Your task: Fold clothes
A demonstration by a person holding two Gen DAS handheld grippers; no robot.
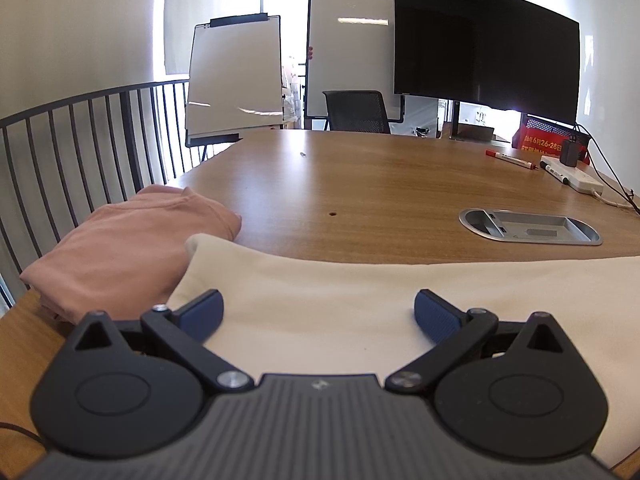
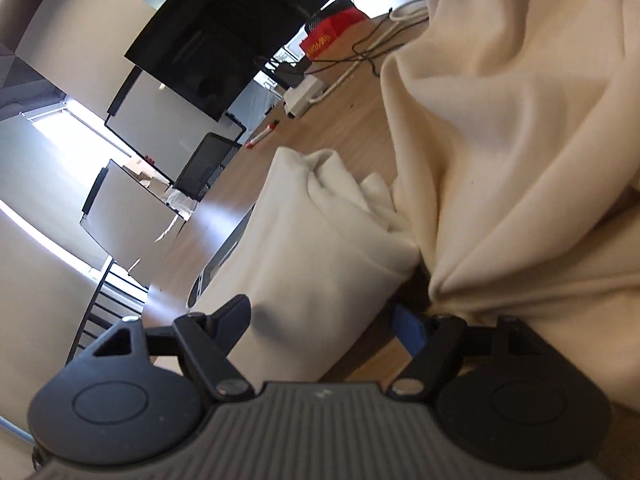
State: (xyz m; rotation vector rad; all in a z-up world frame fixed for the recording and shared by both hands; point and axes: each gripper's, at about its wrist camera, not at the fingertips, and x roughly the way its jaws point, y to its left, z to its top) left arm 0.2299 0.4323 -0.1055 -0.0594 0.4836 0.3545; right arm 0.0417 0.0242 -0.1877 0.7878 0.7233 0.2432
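Blue-padded fingers of the left gripper [image 1: 319,314] stand wide apart over a cream garment [image 1: 360,292] that lies flat on the wooden table [image 1: 360,184], gripping nothing. At 10 o'clock from it, 1 folded pink garment [image 1: 128,248] sits at the table edge, touching the cream cloth. At 2 o'clock, 1 oval silver cable box [image 1: 530,226] is sunk into the tabletop; its contents are too small to tell. Farther out at 1 o'clock lie 2 markers, a red marker [image 1: 510,159] and a black marker [image 1: 554,173], beside a white power strip [image 1: 576,174] carrying 1 black adapter [image 1: 570,152]. A red sign [image 1: 540,144] behind them reads "6月26-28日". 2 whiteboards [image 1: 236,76] and 1 dark monitor [image 1: 484,48] stand past the far edge.

In the right wrist view, the right gripper [image 2: 326,318] is also spread wide, holding nothing; the same cream garment [image 2: 500,160] hangs bunched at 1 o'clock, draping onto its right finger.
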